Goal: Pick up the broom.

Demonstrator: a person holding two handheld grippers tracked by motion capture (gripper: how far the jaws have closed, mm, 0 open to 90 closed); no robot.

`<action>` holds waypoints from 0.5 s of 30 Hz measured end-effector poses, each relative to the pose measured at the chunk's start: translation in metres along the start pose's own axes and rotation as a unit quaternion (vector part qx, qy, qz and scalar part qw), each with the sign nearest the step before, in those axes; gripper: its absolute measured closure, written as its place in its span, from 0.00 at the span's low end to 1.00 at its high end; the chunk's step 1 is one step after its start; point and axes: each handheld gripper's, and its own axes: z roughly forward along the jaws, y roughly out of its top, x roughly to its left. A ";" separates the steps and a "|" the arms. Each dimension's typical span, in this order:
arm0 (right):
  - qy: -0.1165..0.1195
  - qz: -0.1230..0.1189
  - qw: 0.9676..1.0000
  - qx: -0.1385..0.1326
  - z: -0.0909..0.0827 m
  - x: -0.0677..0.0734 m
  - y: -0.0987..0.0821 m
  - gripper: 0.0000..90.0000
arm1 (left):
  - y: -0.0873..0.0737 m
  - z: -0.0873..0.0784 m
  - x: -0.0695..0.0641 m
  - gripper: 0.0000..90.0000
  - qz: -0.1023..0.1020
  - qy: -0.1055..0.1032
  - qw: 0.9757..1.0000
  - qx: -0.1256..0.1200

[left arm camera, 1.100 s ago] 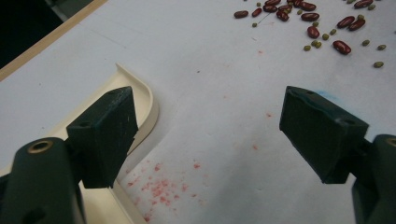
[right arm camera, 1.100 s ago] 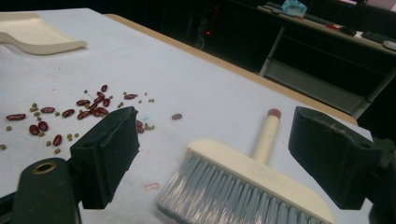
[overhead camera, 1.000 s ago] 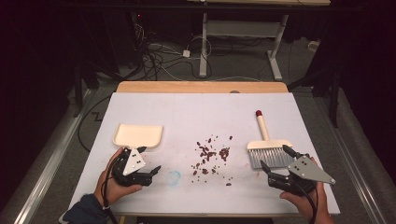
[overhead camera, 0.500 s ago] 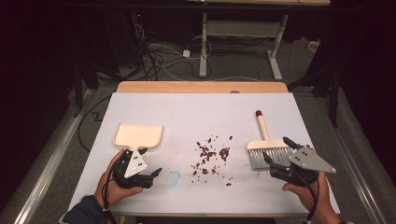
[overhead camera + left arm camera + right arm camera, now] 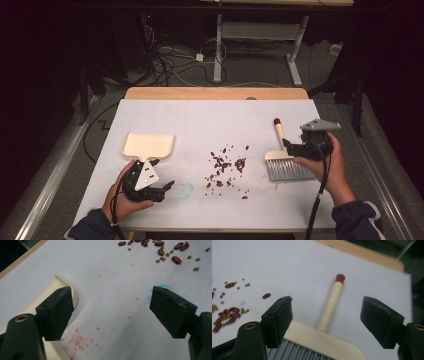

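1. Right gripper [image 5: 289,146]: held in the person's right hand [image 5: 327,162] at about 4 o'clock on the table, over the head of the brush [image 5: 281,159]. Jaws wide apart and just been closing a little; from the right gripper view the brush [image 5: 329,322] handle runs up between them toward 12 o'clock, with clear gaps on both sides. No pad touches it. Nothing held.

2. Brush: lies flat on the white table cover [image 5: 210,125]. Cream handle with a red tip points to 12 o'clock, grey bristles toward 6 o'clock.

3. Left gripper [image 5: 167,187]: in the left hand [image 5: 125,197] at about 8 o'clock on the table, jaws pointing toward 3 o'clock. In the left gripper view the jaws stand wide open with bare cover between them. Nothing held.

4. Dustpan [image 5: 148,145]: cream, flat on the cover at about 9 o'clock, just beyond the left gripper. In the left gripper view its rim [image 5: 63,286] passes behind the left-hand jaw; whether they touch I cannot tell.

5. Spilled beans [image 5: 226,167]: loose scatter of red and small green ones near the table's middle, between dustpan and brush, apart from both.

6. Blue smudge [image 5: 187,188] on the cover, just at 3 o'clock of the left gripper's tips.
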 end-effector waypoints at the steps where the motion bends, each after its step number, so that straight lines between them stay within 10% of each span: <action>1: 0.001 0.004 1.000 0.004 0.007 -0.005 0.005 0.35 | 0.000 0.000 0.000 0.20 0.000 0.000 1.000 0.000; 7: 0.000 0.030 0.997 0.074 0.052 -0.019 0.021 0.41 | -0.001 0.000 0.001 0.21 -0.001 -0.003 1.000 -0.001; 15: -0.004 0.055 0.984 0.170 0.099 -0.020 0.017 0.49 | -0.001 -0.001 -0.001 0.21 0.003 -0.007 1.000 0.001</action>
